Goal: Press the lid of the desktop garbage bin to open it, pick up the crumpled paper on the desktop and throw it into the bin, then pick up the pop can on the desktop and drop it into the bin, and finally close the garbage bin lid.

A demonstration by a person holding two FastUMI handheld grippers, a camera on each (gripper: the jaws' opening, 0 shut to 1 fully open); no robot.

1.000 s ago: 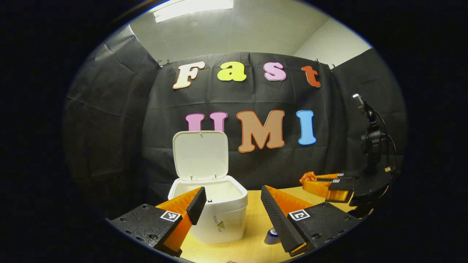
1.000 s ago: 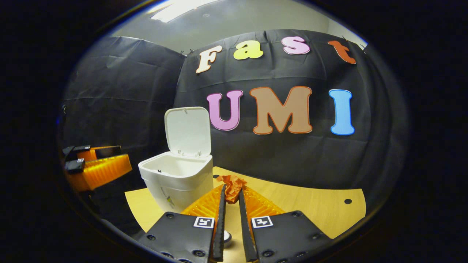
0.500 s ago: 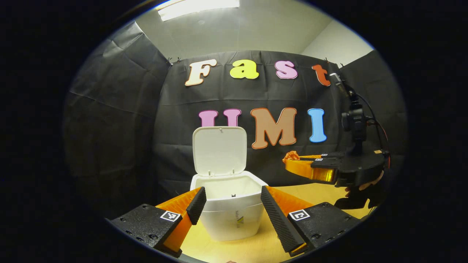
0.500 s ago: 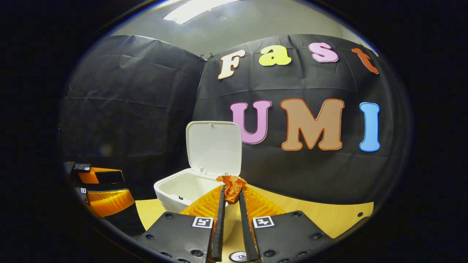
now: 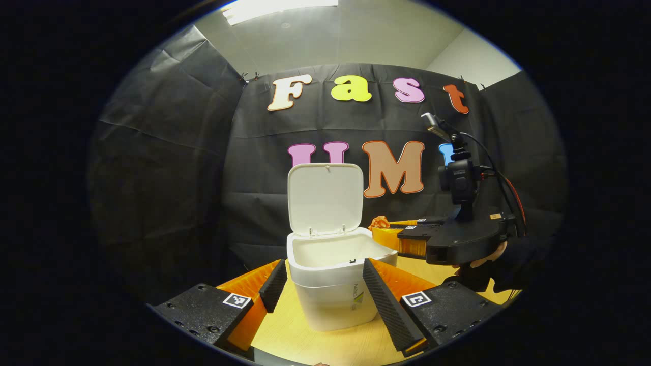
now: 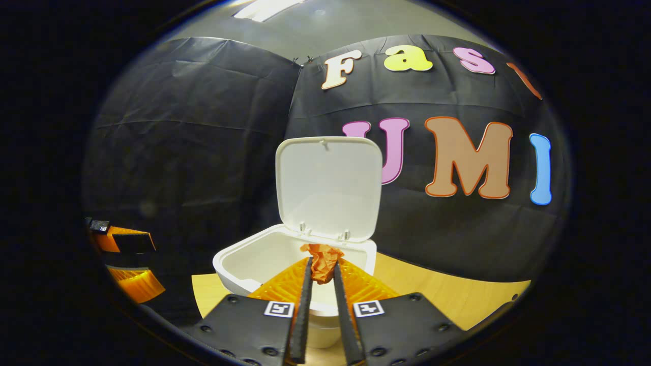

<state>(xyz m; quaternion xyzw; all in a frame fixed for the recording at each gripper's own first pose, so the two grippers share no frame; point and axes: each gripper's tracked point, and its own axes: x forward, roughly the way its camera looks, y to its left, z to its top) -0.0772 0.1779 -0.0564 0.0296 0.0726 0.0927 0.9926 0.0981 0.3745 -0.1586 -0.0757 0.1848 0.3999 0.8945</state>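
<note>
Right gripper view, crumpled paper (image 6: 322,262) pinched over open bin (image 6: 244,262)

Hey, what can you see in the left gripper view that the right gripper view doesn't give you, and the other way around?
Left gripper view: the right claw from the side, a hand under it, and the open left claw.

Right gripper view: a close look at the crumpled orange paper pinched between the right claw's fingers over the bin's opening.

Both: the white plastic desktop bin, its lid upright, on the light wooden table.
</note>
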